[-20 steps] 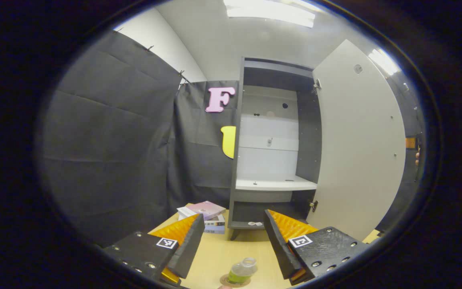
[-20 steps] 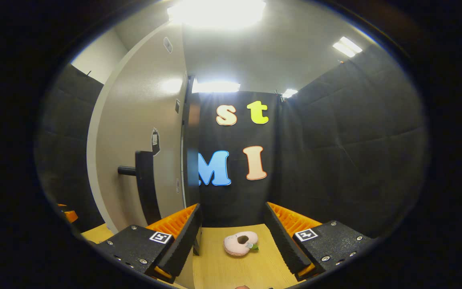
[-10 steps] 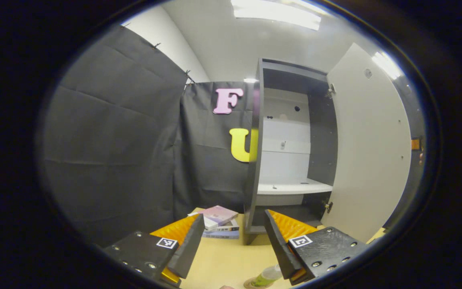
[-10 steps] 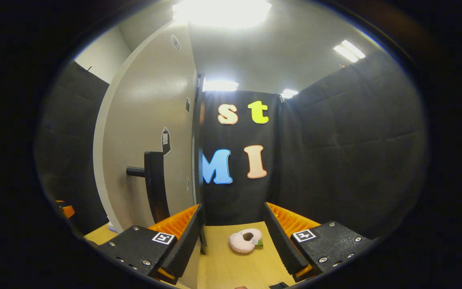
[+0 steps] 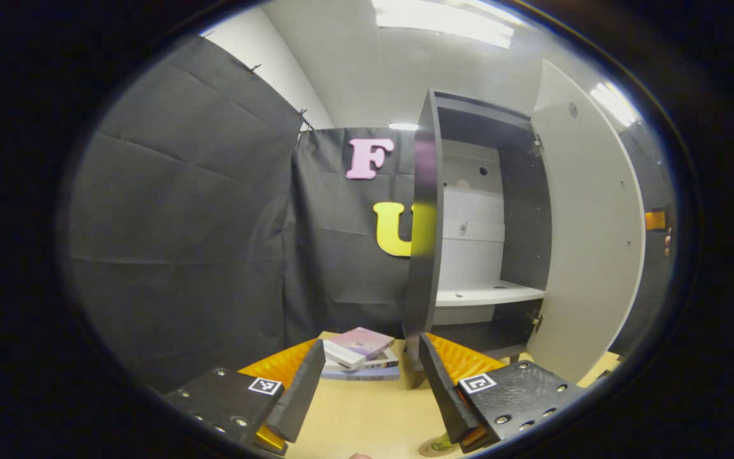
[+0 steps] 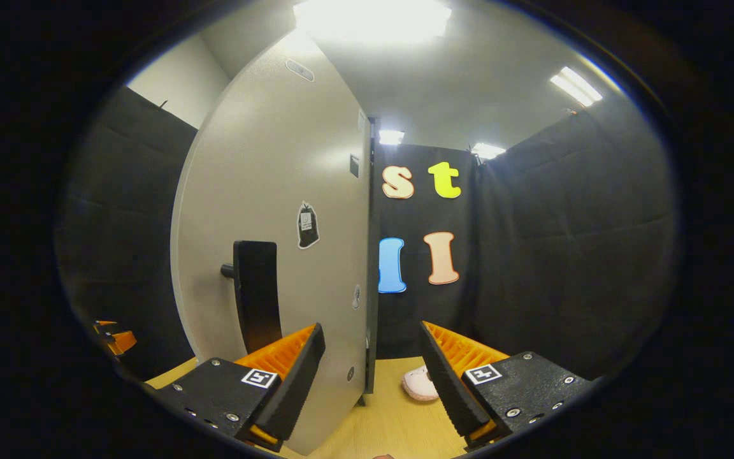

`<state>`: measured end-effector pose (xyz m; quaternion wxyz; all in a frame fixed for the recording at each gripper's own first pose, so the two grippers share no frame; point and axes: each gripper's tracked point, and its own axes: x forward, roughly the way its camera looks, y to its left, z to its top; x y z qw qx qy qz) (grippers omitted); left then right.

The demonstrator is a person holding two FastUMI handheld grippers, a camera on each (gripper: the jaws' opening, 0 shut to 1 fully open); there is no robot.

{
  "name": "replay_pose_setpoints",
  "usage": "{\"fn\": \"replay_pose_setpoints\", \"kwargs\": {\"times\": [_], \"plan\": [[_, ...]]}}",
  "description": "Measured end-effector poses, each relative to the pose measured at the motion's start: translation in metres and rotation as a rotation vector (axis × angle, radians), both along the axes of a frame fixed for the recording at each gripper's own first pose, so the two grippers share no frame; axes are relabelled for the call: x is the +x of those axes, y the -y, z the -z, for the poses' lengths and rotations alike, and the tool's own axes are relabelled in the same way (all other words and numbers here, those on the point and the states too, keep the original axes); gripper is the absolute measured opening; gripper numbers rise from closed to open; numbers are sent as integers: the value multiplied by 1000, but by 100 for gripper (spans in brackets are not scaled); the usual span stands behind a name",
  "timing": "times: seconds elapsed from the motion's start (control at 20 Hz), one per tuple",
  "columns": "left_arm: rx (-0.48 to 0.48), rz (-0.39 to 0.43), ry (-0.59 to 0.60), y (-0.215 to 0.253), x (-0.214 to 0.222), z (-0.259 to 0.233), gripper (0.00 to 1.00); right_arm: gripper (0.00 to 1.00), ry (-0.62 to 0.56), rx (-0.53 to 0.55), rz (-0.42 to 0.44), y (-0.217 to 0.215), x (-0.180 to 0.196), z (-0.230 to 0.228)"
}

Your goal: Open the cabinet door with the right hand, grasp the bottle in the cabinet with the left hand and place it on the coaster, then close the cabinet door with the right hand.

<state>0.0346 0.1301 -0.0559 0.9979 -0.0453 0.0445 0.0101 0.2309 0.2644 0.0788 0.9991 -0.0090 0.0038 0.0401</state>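
Left tongs (image 5: 367,389) released, fingers spread wide, nothing between them, hovering over the pale wood counter (image 5: 367,417). Bottle (image 5: 445,441) barely visible at 5 o'clock in the left gripper view, a green sliver standing on the round coaster (image 5: 432,450), mostly hidden behind the tongs' right finger; on the counter, well apart from the cabinet interior. Cabinet (image 5: 462,236) at 2 o'clock in that view, dark frame, white back panel, white shelf (image 5: 488,294) bare. Cabinet door (image 5: 587,242) swung out at 3 o'clock, pale inner face toward the camera. Stack of books (image 5: 360,354) on the counter at 6 o'clock, just beside the cabinet's near edge, beyond the tongs. Right tongs (image 6: 372,382) likewise released, fingers apart, gripping nothing. Door (image 6: 278,242) at 10 o'clock in the right gripper view, outer face shown, its free edge running down between the two fingers; contact with either finger cannot be told. Black handle (image 6: 255,293) on the door just above the left finger, apart from it. Small dark sticker (image 6: 307,224) on the door above the handle. Pink plush toy (image 6: 419,386) on the counter at 6 o'clock, partly hidden behind the right finger.
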Motion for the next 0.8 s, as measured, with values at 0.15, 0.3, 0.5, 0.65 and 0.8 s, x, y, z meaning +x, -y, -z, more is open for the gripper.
{"fn": "replay_pose_setpoints", "kwargs": {"times": [0.15,0.3,0.5,0.65,0.8], "plan": [[6,-24,-2,-25,-4,5,85,91,17,-26,-21,-27,5,-3],[8,-48,-8,-47,-9,7,85,92,25,-29,-48,-53,16,-1],[21,-89,-17,-76,-19,10,89,92,29,-23,-91,-88,29,-1],[22,-116,-30,-87,-23,16,89,93,27,-16,-143,-119,39,0],[25,-139,-38,-106,-33,16,85,93,16,-20,-168,-140,44,7]]}}
